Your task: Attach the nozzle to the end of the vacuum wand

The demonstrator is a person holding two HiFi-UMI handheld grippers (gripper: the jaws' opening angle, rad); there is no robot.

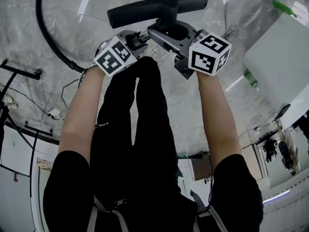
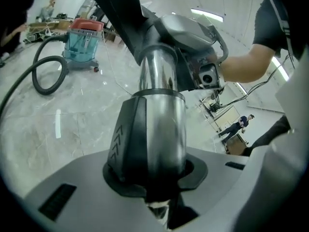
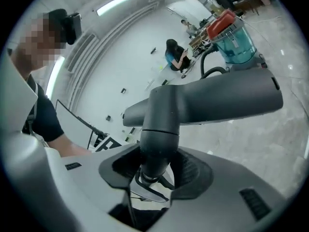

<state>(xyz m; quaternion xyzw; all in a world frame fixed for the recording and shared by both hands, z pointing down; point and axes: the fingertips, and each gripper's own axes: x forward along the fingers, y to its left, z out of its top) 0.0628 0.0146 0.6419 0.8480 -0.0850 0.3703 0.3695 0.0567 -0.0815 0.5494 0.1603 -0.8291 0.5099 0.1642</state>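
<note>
- The nozzle (image 1: 157, 9), a dark T-shaped floor head, is held up over the marble floor (image 1: 72, 13), its bar lying crosswise and its neck pointing back toward the person.
- The right gripper (image 3: 154, 166) has its jaws closed on the lower neck of the nozzle (image 3: 212, 100), only narrowly apart.
- Just left of the nozzle's neck, the left gripper (image 2: 154, 178) is clamped partway closed on the chrome wand (image 2: 161, 129), at its black collar marked with arrows.
- The wand runs up to the nozzle's neck; the joint is crowded by both grippers, so I cannot tell whether it is fully seated.
- A black hose (image 1: 48, 37) curves over the floor left of the nozzle and leads to a teal vacuum canister (image 2: 84, 42) with a red top, well apart.
- Right of the nozzle stand a white table (image 1: 280, 57) and a green bottle (image 1: 250, 79).
- Below the nozzle, the person's black-clad legs (image 1: 140, 129) hide the floor.
</note>
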